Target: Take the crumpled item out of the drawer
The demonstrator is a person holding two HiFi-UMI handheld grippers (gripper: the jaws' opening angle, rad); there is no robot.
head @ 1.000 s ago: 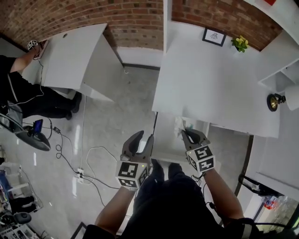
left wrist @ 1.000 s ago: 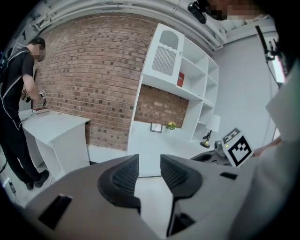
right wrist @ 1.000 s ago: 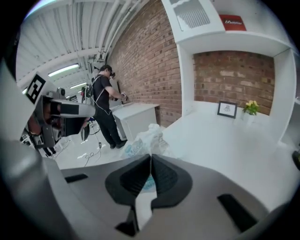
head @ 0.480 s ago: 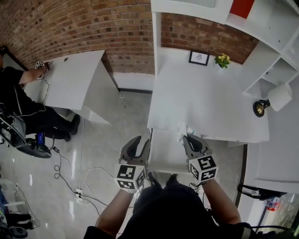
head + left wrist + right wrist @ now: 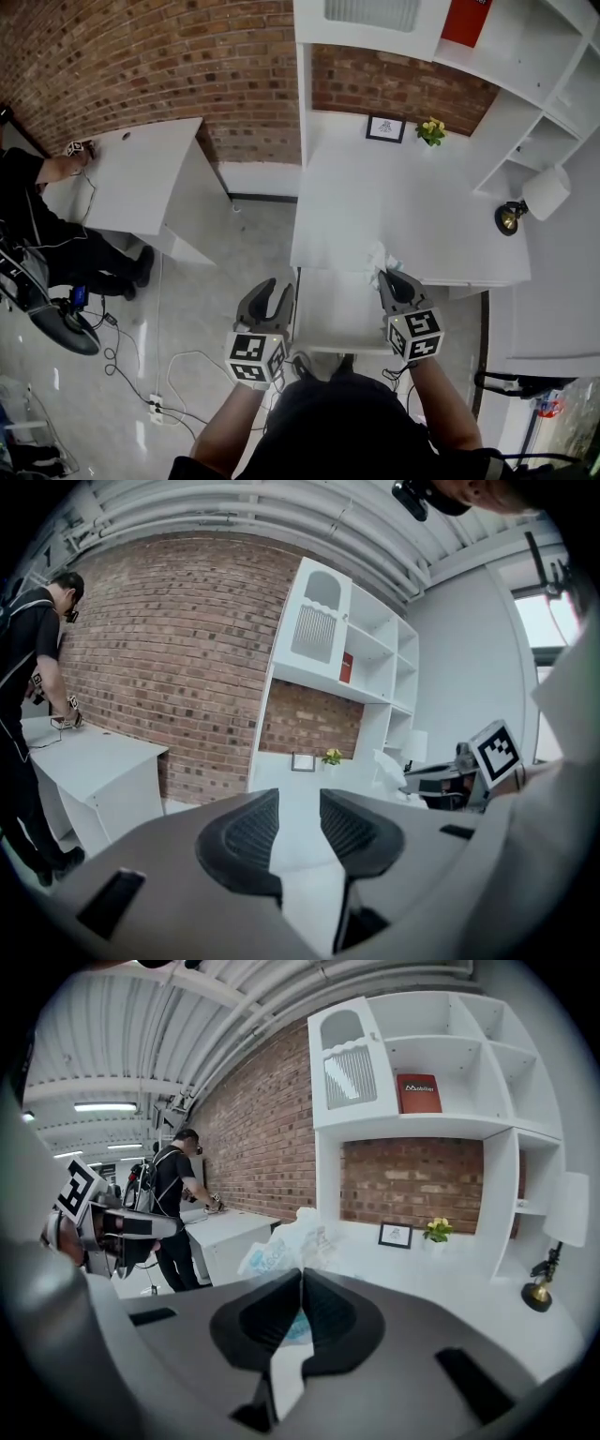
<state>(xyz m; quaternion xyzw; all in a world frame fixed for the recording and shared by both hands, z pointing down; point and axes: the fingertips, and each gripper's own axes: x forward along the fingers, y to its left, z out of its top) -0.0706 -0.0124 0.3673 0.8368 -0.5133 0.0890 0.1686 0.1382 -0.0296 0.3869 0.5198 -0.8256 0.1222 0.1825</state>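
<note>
Now the right claw (image 5: 387,277) pinched the crumpled item (image 5: 379,255), held above the open drawer (image 5: 337,314) at the desk's (image 5: 394,197) near edge; the left claw (image 5: 269,292) gaped empty. Removal looked done; next, likely setting it down on the desk.

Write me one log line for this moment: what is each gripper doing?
right gripper: shut on crumpled plastic bag, by desk front edge | left gripper: open, empty | drawer: open
</note>
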